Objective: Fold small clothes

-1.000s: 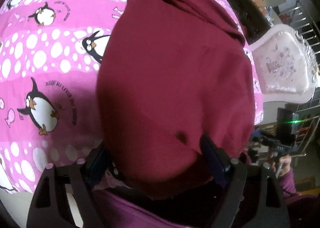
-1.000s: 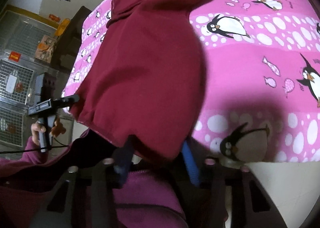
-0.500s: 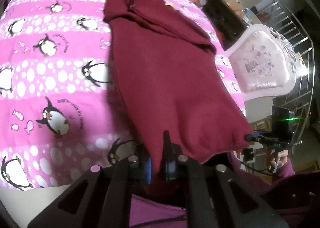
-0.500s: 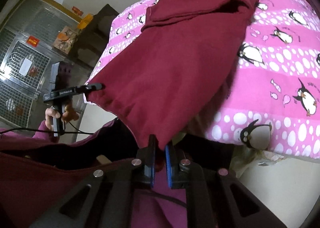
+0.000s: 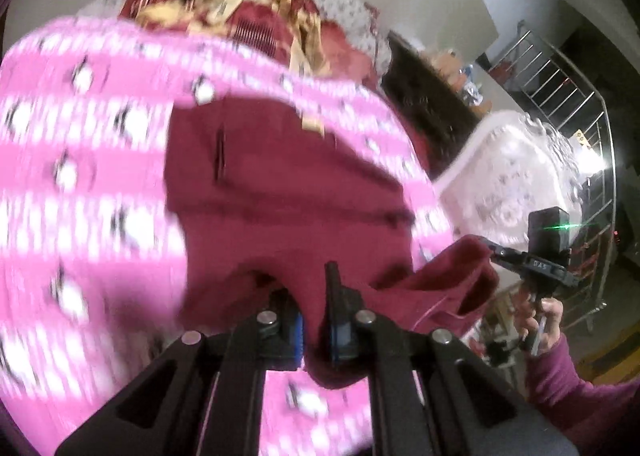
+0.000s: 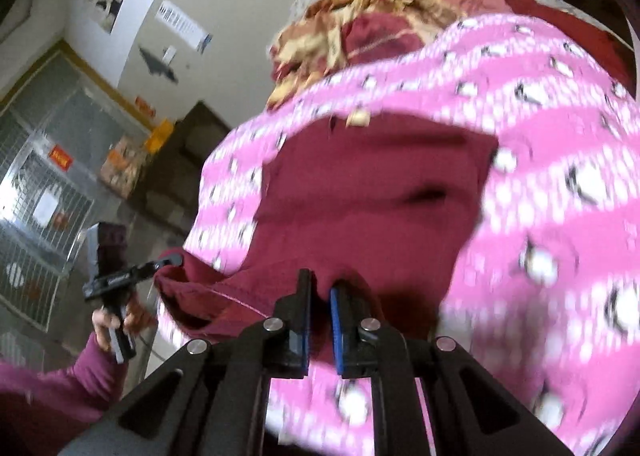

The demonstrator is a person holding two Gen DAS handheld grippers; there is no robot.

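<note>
A maroon sweatshirt point(image 5: 280, 192) lies on the pink penguin-print bed cover point(image 5: 80, 184); it also shows in the right wrist view point(image 6: 360, 192). My left gripper point(image 5: 316, 296) is shut on the sweatshirt's near hem at one corner. My right gripper point(image 6: 320, 296) is shut on the hem at the other corner. The hem is lifted and carried over the garment toward its far end, so the cloth doubles over. Each gripper shows in the other's view, the right point(image 5: 496, 248) and the left point(image 6: 168, 260). Both views are motion-blurred.
A red and gold bundle of bedding point(image 5: 240, 4) lies at the bed's far end. A white padded headboard point(image 5: 516, 184) and metal racks point(image 5: 568, 96) stand to the right. A dark cabinet point(image 6: 180, 160) and wire cages point(image 6: 40, 176) stand to the left.
Both grippers closed on the hem, then rose and swung forward over the bed, carrying the near hem toward the far end. The sweatshirt now looks shorter, folding over itself.
</note>
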